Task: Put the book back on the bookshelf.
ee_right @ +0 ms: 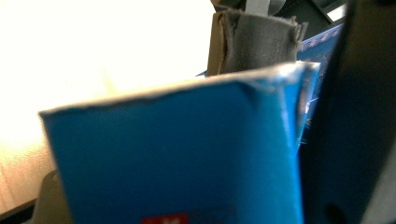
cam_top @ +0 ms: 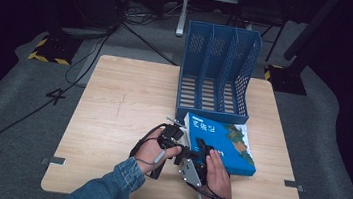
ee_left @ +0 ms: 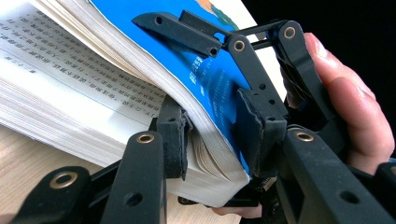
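Two denim-sleeved forearms reach in from the near edge, hands close together at the book's near-left corner. Behind it stands a blue file rack — its slots hold nothing. The left tool pinches the raised cover and upper pages; the right tool rests on the cover — its opening I cannot tell. The book lies right of centre on the tabletop.

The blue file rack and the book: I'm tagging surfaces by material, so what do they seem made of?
The file rack looks like moulded plastic, matt, with perforated walls and a slatted floor. The book is paper with a glossy blue card cover: printed pages fan at its edge, and the cover shines in the right gripper view.
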Demonstrator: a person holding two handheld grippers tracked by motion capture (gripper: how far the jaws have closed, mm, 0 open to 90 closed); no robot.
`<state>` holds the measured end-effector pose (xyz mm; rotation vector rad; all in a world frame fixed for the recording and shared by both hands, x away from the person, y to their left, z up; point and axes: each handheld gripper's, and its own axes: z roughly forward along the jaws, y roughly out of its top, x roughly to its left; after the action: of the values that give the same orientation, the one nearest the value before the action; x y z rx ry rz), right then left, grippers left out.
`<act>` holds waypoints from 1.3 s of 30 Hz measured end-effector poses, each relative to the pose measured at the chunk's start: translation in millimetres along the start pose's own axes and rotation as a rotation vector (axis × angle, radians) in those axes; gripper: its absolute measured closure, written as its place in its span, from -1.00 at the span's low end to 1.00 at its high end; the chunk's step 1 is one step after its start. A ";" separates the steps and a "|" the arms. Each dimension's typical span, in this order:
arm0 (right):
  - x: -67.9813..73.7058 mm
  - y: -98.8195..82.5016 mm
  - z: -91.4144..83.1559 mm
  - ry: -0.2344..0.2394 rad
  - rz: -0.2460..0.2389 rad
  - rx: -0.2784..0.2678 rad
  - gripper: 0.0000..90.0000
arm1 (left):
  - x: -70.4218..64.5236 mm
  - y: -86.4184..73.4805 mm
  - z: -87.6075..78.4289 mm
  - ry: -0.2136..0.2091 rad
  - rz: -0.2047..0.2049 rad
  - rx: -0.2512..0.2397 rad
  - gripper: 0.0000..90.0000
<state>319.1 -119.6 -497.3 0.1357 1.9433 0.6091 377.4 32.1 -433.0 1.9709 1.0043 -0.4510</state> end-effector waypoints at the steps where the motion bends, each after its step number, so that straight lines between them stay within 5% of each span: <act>1: 0.0 0.0 0.0 0.000 0.000 0.000 -0.49 | 0.0 0.0 0.0 0.000 0.000 0.000 0.42; 4: 0.3 0.4 -0.6 0.003 0.011 0.004 -0.34 | 2.1 -0.2 -0.2 -0.013 -0.016 -0.004 0.41; 12: -1.7 -0.5 0.1 0.010 -0.003 -0.010 -0.31 | 7.7 -7.0 -3.4 -0.038 -0.037 -0.062 0.38; 21: -1.9 2.3 5.3 0.001 -0.001 -0.019 -0.30 | 1.1 -17.4 -8.0 0.048 0.013 -0.151 0.25; 25: -2.6 5.1 4.2 0.017 0.002 -0.026 -0.28 | 9.5 -19.6 -14.7 -0.024 -0.088 -0.172 0.23; 29: -1.3 9.5 4.1 0.016 0.010 -0.038 -0.27 | 8.4 -21.5 -20.3 -0.019 -0.109 -0.176 0.21; 32: -2.9 11.8 3.9 0.030 0.016 -0.046 -0.23 | 17.4 -20.0 -30.0 -0.080 -0.198 -0.177 0.27; 35: -3.8 11.4 4.4 0.039 0.024 -0.045 -0.09 | 13.6 -17.0 -44.4 0.013 -0.119 -0.158 0.21; 36: -3.9 11.4 4.5 0.050 0.028 -0.035 0.15 | 12.7 -16.4 -50.1 0.028 -0.085 -0.186 0.14; 39: -4.2 10.7 8.3 0.076 0.025 0.013 0.23 | 16.3 -14.5 -63.3 -0.002 -0.096 -0.222 0.07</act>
<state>326.4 -109.0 -491.5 0.1474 2.0220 0.6257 372.1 96.3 -415.0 1.7300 1.1025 -0.3761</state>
